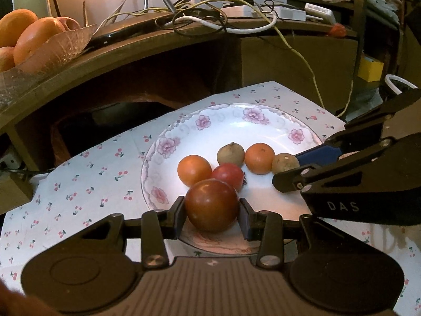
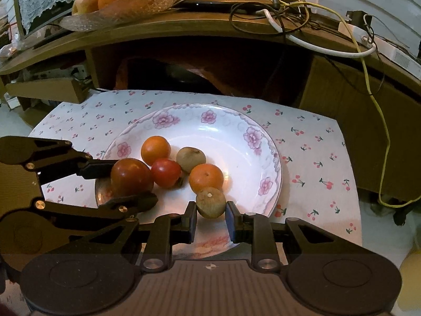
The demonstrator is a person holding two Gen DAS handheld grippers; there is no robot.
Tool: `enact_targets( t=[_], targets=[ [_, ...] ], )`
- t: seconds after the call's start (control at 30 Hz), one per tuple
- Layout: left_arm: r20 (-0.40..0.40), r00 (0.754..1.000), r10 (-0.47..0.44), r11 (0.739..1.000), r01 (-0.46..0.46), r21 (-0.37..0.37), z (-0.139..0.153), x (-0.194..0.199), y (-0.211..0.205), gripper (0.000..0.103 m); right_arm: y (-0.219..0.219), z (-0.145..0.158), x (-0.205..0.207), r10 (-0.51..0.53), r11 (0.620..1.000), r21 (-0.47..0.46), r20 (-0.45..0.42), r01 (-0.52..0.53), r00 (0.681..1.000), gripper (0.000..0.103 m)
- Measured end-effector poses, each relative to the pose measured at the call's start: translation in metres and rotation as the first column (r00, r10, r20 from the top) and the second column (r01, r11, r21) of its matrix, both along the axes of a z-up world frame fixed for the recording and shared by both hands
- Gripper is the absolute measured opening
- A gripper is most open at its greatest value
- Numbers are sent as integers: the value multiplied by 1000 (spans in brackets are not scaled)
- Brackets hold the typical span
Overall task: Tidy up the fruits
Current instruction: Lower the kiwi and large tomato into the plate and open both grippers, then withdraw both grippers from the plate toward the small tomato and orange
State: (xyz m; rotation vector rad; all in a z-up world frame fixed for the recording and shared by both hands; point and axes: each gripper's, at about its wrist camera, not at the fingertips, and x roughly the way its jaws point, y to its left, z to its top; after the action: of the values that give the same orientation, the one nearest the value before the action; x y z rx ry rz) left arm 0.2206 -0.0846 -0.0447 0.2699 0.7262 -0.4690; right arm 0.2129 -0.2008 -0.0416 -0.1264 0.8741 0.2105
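Observation:
A white floral plate [image 1: 263, 131] [image 2: 236, 137] holds several small fruits. My left gripper [image 1: 211, 217] is shut on a dark red tomato [image 1: 211, 205] [image 2: 131, 176] at the plate's near edge. My right gripper [image 2: 210, 214] is shut on a brownish-green round fruit [image 2: 211, 202] [image 1: 285, 162] on the plate's right side. Between them lie a small red tomato [image 1: 228, 175] [image 2: 165, 172], two oranges [image 1: 194, 169] [image 1: 260, 158] and another brownish fruit [image 1: 230, 154] [image 2: 190, 159].
The plate sits on a cherry-print cloth [image 1: 79, 184] [image 2: 315, 158]. Behind it stands a wooden desk [image 1: 158, 50] with tangled cables [image 1: 210, 18] and a glass bowl [image 2: 118, 8] of large oranges and an apple.

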Motion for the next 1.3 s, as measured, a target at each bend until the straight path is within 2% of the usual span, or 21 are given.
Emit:
enact_targets(
  t=[0.17, 0.3, 0.63, 0.97, 1.3],
  targets=[
    [2, 1000, -12, 1000, 12, 13, 1, -1, -2, 47, 2, 1, 2, -2, 1000, 2, 7, 2, 1000, 31],
    [3, 1000, -19, 1000, 19, 3, 6, -4, -1, 49, 1, 5, 1, -5, 1000, 3, 21, 5, 1000, 43],
    [35, 999, 16, 999, -15, -31, 31, -16, 11, 49, -5, 22, -7, -24, 999, 36, 61, 22, 998, 44],
    [60, 996, 63, 996, -59, -72, 57, -39, 32, 50, -18, 42, -19, -74, 991, 122, 93, 62, 993, 44],
    [37, 997, 70, 994, -67, -88, 60, -74, 47, 50, -7, 59, -76, -132, 970, 217, 90, 110, 987, 44]
  ],
)
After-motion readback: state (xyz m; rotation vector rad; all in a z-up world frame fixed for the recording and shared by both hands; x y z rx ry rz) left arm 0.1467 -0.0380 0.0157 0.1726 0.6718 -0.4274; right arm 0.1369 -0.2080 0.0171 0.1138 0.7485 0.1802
